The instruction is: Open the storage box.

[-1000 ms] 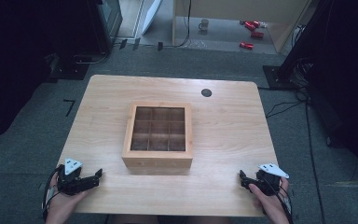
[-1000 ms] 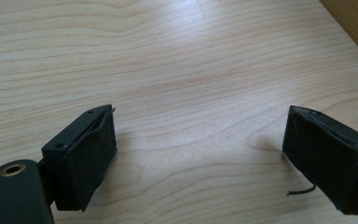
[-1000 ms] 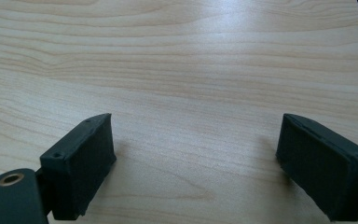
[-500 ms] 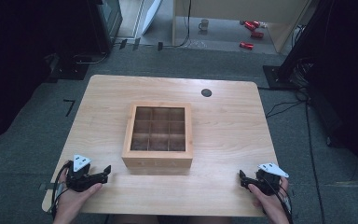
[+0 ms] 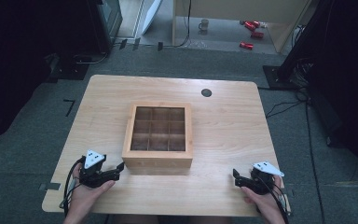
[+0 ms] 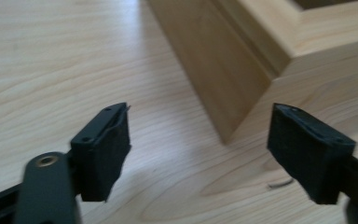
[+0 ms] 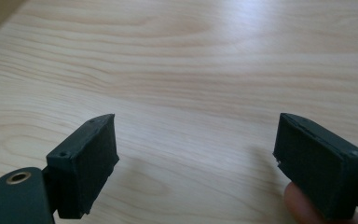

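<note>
Centre of frame, high view: wooden box (image 5: 157, 135) is seen on the table (image 5: 228, 126), nine open compartments, contents too dark to be told.
Left gripper: (image 5: 119, 167) is held at lower left, tips just beside the box's near left corner, not touching as far as can be seen.
Left jaws: set apart, nothing between the pads; they have just been closing. In the left gripper view the box corner (image 6: 242, 84) is framed between and beyond them.
Right gripper: (image 5: 236, 176) is held at lower right, well apart from the box.
Right jaws: spread wide, nothing held; bare tabletop (image 7: 205, 70) is seen between them.
Upper right of tabletop: dark round grommet (image 5: 206, 92).
</note>
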Demonstrator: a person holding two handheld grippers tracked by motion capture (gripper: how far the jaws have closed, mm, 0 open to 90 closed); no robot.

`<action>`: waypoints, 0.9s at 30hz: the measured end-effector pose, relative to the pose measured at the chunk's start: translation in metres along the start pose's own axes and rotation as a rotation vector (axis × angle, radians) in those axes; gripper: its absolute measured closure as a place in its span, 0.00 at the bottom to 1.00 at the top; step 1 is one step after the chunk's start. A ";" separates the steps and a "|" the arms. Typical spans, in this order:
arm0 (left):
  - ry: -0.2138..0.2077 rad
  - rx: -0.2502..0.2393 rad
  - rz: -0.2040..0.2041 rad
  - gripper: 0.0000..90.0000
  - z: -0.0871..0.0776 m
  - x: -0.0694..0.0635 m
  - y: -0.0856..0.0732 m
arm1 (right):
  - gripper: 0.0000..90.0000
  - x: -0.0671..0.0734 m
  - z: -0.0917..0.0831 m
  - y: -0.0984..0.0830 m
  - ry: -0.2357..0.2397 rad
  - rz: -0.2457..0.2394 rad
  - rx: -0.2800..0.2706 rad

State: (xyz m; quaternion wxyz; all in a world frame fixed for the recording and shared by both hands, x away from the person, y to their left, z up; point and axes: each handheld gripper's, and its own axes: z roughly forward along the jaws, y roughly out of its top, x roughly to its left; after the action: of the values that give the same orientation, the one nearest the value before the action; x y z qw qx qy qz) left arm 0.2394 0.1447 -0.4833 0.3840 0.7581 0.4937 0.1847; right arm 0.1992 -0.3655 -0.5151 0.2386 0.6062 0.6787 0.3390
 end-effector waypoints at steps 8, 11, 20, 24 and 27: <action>-0.045 -0.016 0.016 0.46 0.003 -0.010 0.004 | 0.20 0.033 -0.005 0.017 0.091 0.020 -0.058; -0.067 -0.020 0.020 0.52 0.002 -0.013 0.005 | 0.24 0.047 -0.004 0.023 0.113 0.007 -0.076; -0.154 -0.032 -0.020 0.65 0.000 -0.013 0.011 | 0.32 0.097 0.004 0.037 0.216 -0.031 -0.091; -0.151 -0.030 -0.009 0.69 -0.001 -0.012 0.011 | 0.33 0.119 0.009 0.042 0.256 -0.073 -0.095; -0.146 -0.036 -0.007 0.69 -0.001 -0.013 0.011 | 0.33 0.134 0.014 0.045 0.274 -0.102 -0.092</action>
State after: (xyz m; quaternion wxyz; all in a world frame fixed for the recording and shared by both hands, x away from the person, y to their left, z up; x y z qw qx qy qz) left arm 0.2396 0.1316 -0.4728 0.4331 0.7609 0.4635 0.1363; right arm 0.2188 -0.2296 -0.4791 0.1884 0.5075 0.7186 0.4366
